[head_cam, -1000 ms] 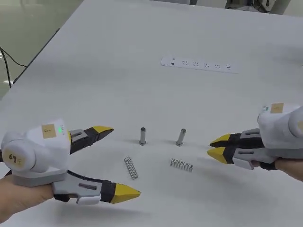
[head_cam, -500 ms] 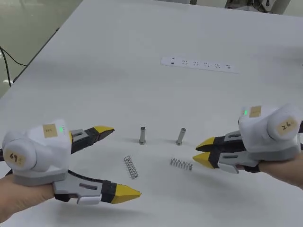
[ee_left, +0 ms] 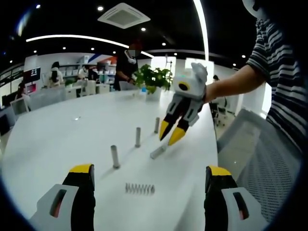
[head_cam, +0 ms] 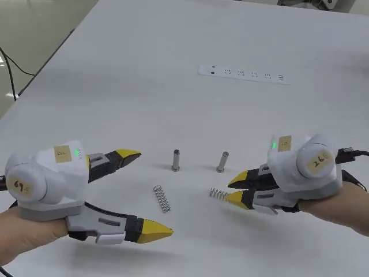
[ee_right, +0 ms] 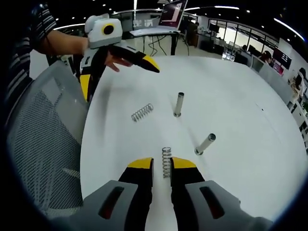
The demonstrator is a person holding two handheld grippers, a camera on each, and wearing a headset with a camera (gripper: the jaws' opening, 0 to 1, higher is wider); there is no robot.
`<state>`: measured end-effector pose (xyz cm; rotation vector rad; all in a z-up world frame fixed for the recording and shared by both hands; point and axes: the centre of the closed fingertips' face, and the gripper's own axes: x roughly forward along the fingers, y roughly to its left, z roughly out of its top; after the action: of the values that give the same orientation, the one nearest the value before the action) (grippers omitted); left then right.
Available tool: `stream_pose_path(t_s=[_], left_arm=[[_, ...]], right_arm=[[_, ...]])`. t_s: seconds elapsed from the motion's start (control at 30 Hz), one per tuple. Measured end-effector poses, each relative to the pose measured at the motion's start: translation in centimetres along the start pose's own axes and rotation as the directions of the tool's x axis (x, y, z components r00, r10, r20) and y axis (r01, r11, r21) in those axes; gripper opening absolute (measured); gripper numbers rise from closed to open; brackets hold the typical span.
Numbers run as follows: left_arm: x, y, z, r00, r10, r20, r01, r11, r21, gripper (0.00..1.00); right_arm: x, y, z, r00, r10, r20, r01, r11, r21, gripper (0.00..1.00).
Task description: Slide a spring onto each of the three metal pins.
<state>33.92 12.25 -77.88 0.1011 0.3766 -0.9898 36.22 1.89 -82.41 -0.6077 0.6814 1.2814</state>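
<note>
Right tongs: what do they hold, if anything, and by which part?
Nothing yet. The right tongs stand open with the near end of a spring between their tips, unclamped.

Head view looking down, gripper views low, facing each other, sharing pins (head_cam: 176, 160)
</note>
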Motion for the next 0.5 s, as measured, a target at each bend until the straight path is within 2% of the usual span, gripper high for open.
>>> stream_pose_path(t_s=[0.2, 0.5], left_arm=[[0.0, -0.1, 0.1, 1.0000, 0.000, 0.002, 0.000, 1.000, -0.001, 0.92], [0.1, 0.0, -0.1, 1.0000, 0.000, -0.004, 0.000, 1.000, -0.003, 0.92]], right_arm=[[0.6, -0.3, -0.7, 0.9993, -0.007, -0.036, 0.006, 1.000, -0.026, 0.11], [1.5, -0.7, -1.6, 0.9982, -0.013, -0.058, 0.012, 1.000, -0.016, 0.10]])
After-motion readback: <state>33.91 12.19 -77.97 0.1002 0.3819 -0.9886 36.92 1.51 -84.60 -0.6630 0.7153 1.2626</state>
